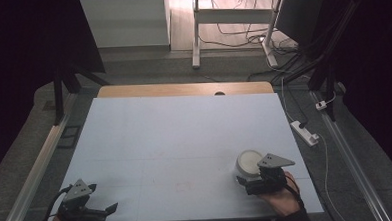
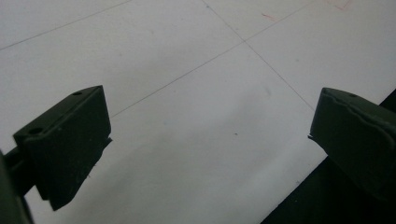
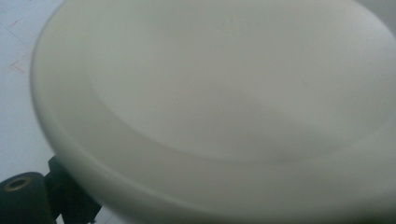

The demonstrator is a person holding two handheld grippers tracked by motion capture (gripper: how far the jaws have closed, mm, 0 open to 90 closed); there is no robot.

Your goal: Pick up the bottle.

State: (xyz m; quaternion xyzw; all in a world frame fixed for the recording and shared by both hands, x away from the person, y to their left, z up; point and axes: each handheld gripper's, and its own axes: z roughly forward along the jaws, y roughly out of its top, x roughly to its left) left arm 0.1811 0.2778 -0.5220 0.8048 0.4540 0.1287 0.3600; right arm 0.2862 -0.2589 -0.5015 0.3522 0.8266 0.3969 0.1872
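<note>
A round white plate (image 1: 248, 161) hangs near the table's front right, just above the pale mat (image 1: 175, 131). My right gripper (image 1: 244, 178) is shut on its near rim, held by a hand (image 1: 283, 199). In the right gripper view the plate (image 3: 224, 93) is very close and blurred, and one black finger (image 3: 23, 198) shows under its lower left rim. My left gripper (image 1: 106, 210) rests at the front left corner, open, pointing right. In the left gripper view the left gripper (image 2: 210, 140) has its jaws wide apart over bare mat, with nothing between them.
The mat has faint pencil lines and a small red mark (image 1: 182, 186) near the front middle. A wooden table edge (image 1: 183, 89) shows behind it. A power strip (image 1: 305, 132) and cables lie on the floor at the right; desk legs (image 1: 195, 35) stand behind.
</note>
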